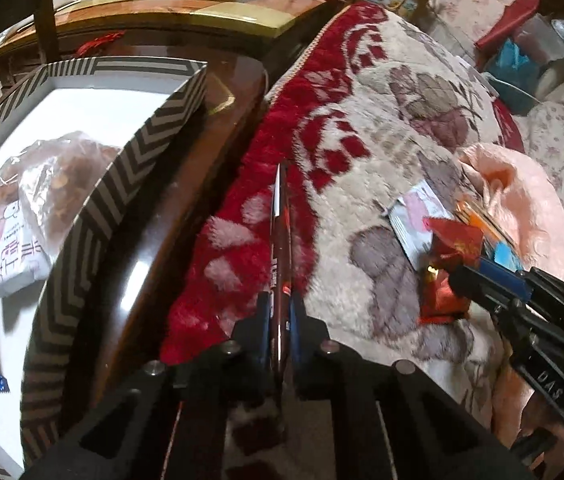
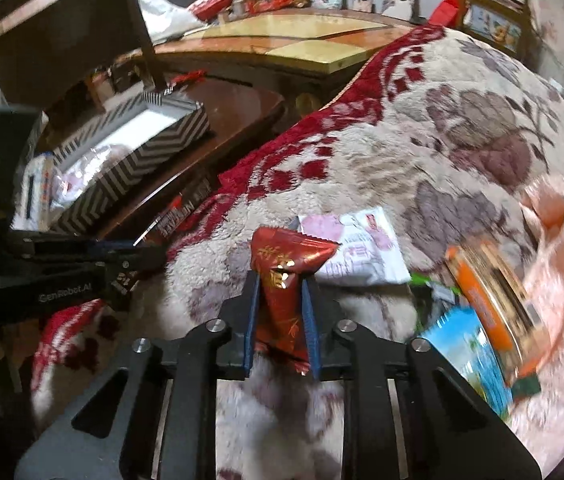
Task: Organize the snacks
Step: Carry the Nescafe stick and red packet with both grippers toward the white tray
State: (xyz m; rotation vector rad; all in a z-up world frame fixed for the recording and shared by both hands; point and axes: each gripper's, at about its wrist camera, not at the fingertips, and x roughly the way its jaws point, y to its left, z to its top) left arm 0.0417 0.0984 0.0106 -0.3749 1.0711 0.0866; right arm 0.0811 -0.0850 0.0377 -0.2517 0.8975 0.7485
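Observation:
My left gripper (image 1: pixel 281 300) is shut on a thin dark snack packet (image 1: pixel 280 236), seen edge-on above the blanket's red border. In the right wrist view the same gripper (image 2: pixel 158 254) holds that dark packet (image 2: pixel 180 216) near the table's edge. My right gripper (image 2: pixel 282 280) is shut on a red foil snack packet (image 2: pixel 286 258), lifted a little over the blanket. From the left wrist view, the right gripper (image 1: pixel 460 276) and its red packet (image 1: pixel 444 284) sit low at the right. A chevron-patterned box (image 1: pixel 122 184) (image 2: pixel 150 160) holds several bagged snacks.
A white-and-pink packet (image 2: pixel 358 248), an orange packet (image 2: pixel 490 300) and a blue packet (image 2: pixel 470 356) lie on the floral fleece blanket (image 2: pixel 422 152). The box stands on a dark wooden table (image 1: pixel 186 200). Pink cloth (image 1: pixel 522 208) is bunched at the right. A cluttered table (image 2: pixel 302 36) stands behind.

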